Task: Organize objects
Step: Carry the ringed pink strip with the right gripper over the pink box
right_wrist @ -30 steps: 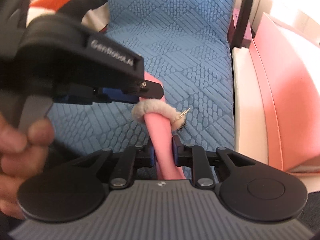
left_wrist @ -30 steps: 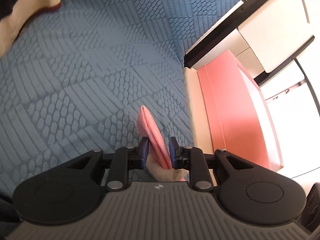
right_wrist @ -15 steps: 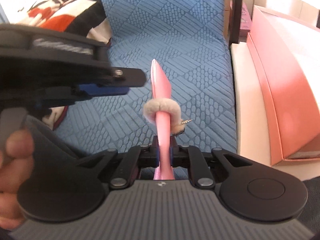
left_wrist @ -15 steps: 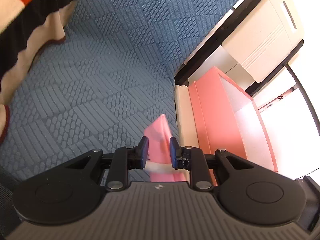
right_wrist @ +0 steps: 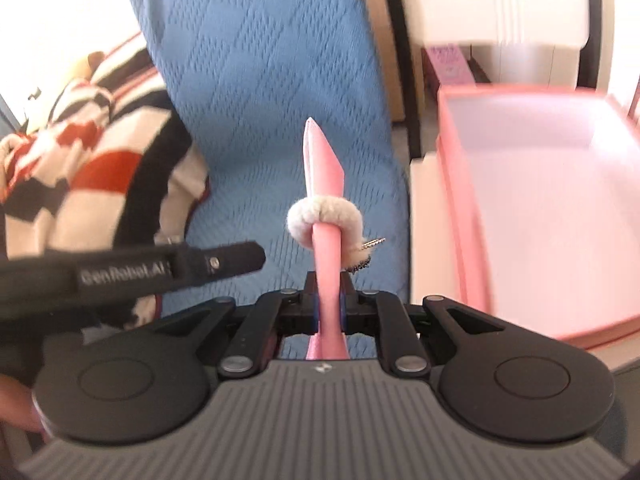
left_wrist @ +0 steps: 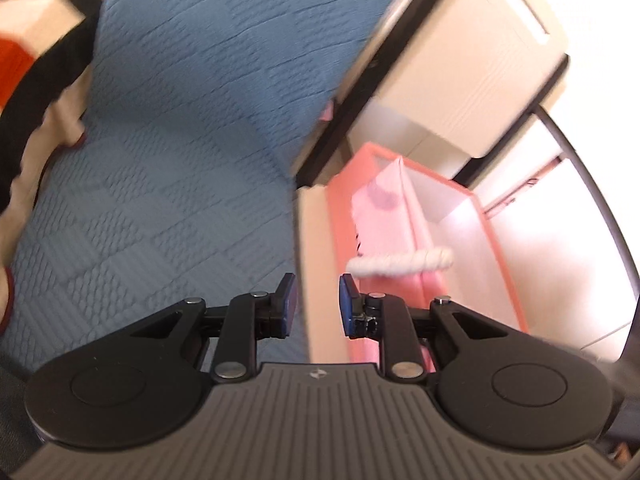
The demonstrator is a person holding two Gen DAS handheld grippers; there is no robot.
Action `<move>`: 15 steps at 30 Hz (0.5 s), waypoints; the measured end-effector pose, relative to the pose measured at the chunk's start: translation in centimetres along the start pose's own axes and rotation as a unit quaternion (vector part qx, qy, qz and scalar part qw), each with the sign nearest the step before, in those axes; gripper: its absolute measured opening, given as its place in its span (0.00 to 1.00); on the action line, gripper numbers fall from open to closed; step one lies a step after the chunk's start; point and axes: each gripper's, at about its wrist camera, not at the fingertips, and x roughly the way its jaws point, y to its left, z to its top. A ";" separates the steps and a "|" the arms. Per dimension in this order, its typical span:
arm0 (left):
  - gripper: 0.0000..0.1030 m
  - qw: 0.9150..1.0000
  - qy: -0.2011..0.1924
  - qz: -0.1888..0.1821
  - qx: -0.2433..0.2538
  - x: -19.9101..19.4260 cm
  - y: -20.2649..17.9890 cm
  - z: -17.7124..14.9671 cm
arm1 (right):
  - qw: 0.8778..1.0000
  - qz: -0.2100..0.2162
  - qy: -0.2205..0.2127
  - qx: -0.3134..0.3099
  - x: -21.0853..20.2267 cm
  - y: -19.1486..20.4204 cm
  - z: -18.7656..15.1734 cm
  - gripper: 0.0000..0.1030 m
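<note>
bed cover [right_wrist: 264,92]: blue, quilted, centre
blanket [right_wrist: 92,152]: red, black, cream stripes, left on the bed
cabinet [left_wrist: 476,60]: cream, far right beside the bed

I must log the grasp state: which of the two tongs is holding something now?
The right tongs: closed on the flat pink folded item with a white fluffy ring around it. The left tongs stand open, with nothing between them.

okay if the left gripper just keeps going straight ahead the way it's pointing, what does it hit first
Probably the cream ledge beside the blue quilted cover; the open left gripper points right at it, with the pink box just to the right. Depth is hard to judge.
</note>
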 end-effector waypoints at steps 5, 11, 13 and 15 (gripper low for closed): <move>0.24 0.999 -0.020 -0.021 0.028 -1.5 -4.7 2.2 | 1.000 -0.007 -0.026 0.004 -3.2 -1.9 3.6 0.13; 0.25 0.997 -0.043 -0.034 0.055 -1.9 -9.8 4.2 | 0.999 -0.019 -0.045 -0.003 -5.5 -3.9 7.1 0.13; 0.24 0.996 -0.050 -0.046 0.061 -1.8 -11.2 4.7 | 0.998 -0.023 -0.056 -0.008 -6.1 -4.6 7.9 0.13; 0.24 0.995 -0.057 -0.050 0.068 -1.7 -12.6 5.0 | 0.997 -0.032 -0.066 -0.014 -6.6 -5.5 8.2 0.13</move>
